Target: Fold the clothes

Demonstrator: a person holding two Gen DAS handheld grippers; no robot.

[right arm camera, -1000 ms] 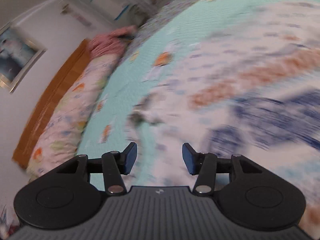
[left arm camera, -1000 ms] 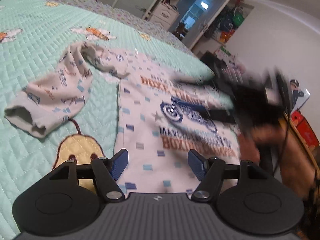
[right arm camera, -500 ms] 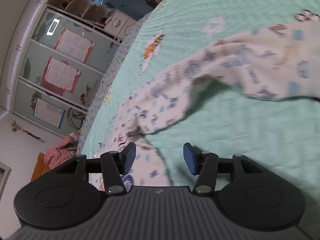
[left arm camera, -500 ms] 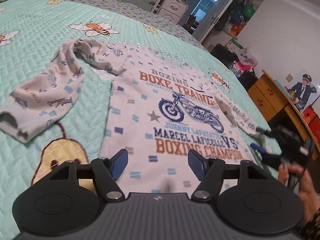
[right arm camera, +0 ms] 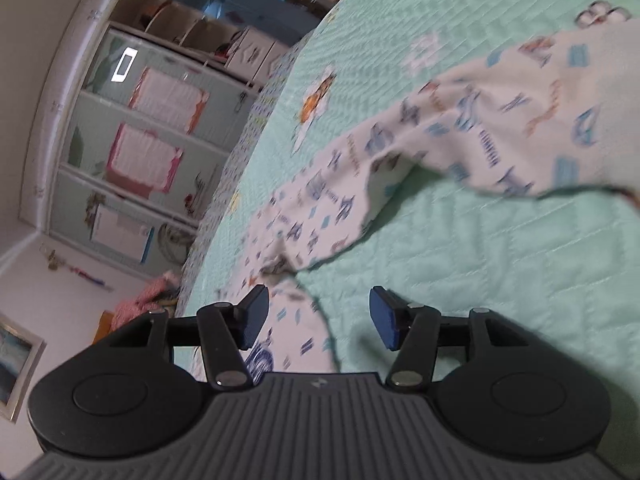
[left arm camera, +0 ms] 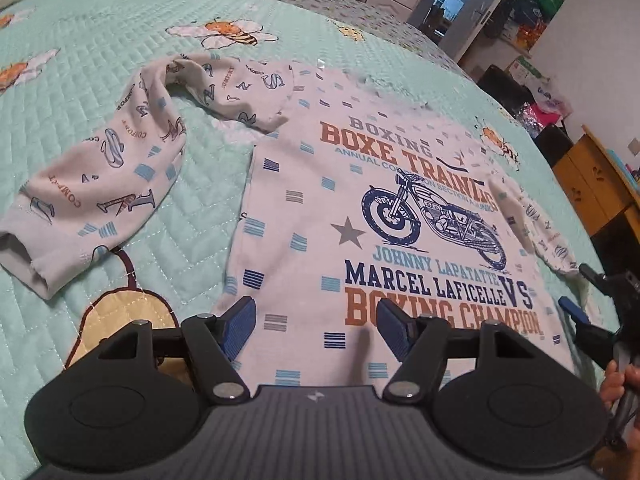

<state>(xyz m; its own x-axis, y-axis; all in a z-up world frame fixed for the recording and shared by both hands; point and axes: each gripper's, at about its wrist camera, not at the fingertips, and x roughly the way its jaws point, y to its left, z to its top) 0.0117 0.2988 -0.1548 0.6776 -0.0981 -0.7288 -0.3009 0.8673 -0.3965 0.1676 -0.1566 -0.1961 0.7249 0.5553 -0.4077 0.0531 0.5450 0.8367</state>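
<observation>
Motorcycle-print sweatshirt (left arm camera: 360,216) lay flat on quilted bedspread (left arm camera: 100,52); left gripper (left arm camera: 316,326) gaped empty, right gripper (right arm camera: 316,316) was opening, empty.

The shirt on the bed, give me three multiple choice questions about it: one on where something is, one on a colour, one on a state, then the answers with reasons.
1. Where does the shirt lie?
A. On the green quilted bedspread
B. On a wooden desk
C. In a basket

2. What colour is the motorcycle print on the shirt's chest?
A. Red
B. Dark blue
C. Yellow

3. How does the left hand-held gripper stand?
A. Shut on a sleeve
B. Shut on the hem
C. Open, holding nothing

Answers:
1. A: the shirt is spread face up on the bedspread, with bee pictures around it.
2. B: the motorcycle print is dark blue, between orange and blue lettering.
3. C: the left hand-held gripper has its blue pads wide apart above the shirt's lower part, pressing on no cloth.
</observation>
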